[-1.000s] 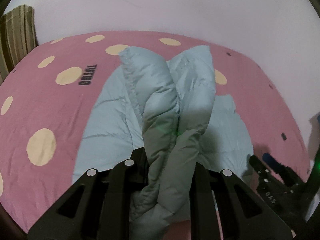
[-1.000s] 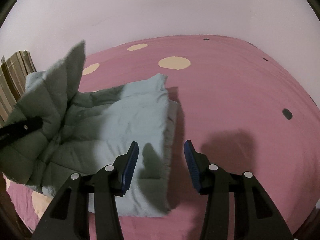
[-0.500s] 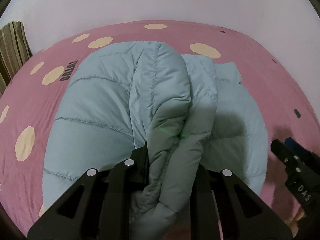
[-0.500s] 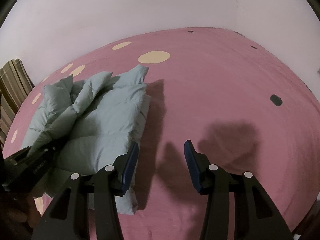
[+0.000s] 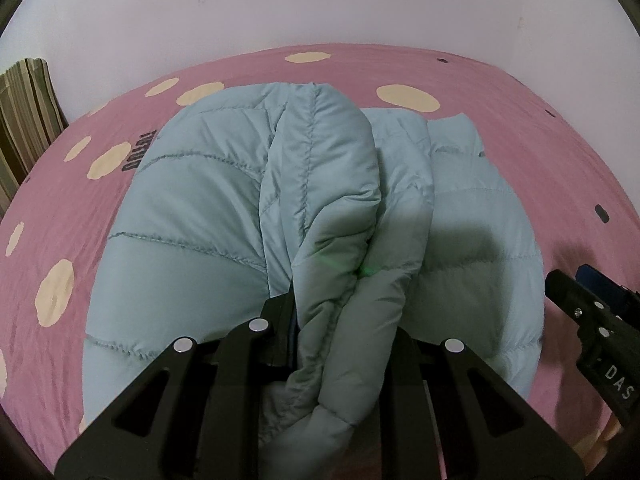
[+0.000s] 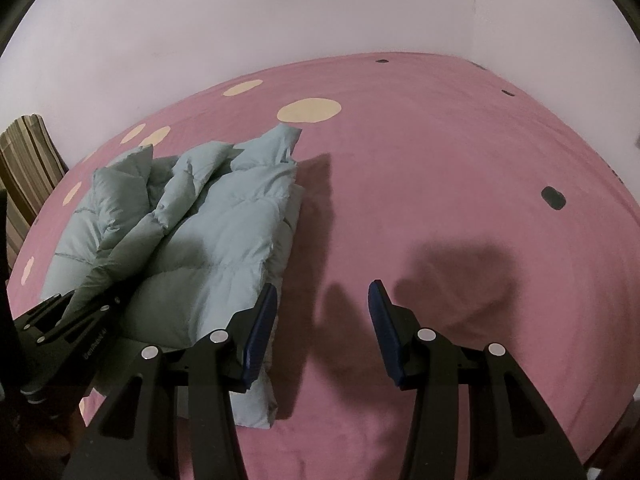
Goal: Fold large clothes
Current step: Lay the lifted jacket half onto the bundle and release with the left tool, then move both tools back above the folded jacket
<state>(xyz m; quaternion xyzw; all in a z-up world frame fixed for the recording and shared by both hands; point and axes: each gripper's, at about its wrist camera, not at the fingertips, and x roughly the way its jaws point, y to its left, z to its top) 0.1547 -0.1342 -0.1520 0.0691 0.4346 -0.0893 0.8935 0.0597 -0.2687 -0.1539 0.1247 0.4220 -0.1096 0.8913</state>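
One pale blue puffer jacket (image 5: 208,216) lay bunched on the pink dotted bed (image 5: 60,208), toward its left side in the right wrist view. A thick fold of it ran up through the left tool (image 5: 340,312), whose jaws were clamped on the padding. Likely the fold was held pinched so the layer could be laid over the rest of the jacket without slipping. The right tool (image 6: 322,320) hovered over bare sheet just beside the jacket's right edge, jaws apart and nothing between them, probably waiting to pin or smooth that edge. Fold looked partly done; the stack was lumpy, not flat. Around it: a plain wall (image 6: 280,20) behind the bed, and something striped (image 6: 28,160) at the far left, too little in view to tell what. Nothing blocked the open sheet to the right; the jacket's own bulk hid its left side in the right wrist view.
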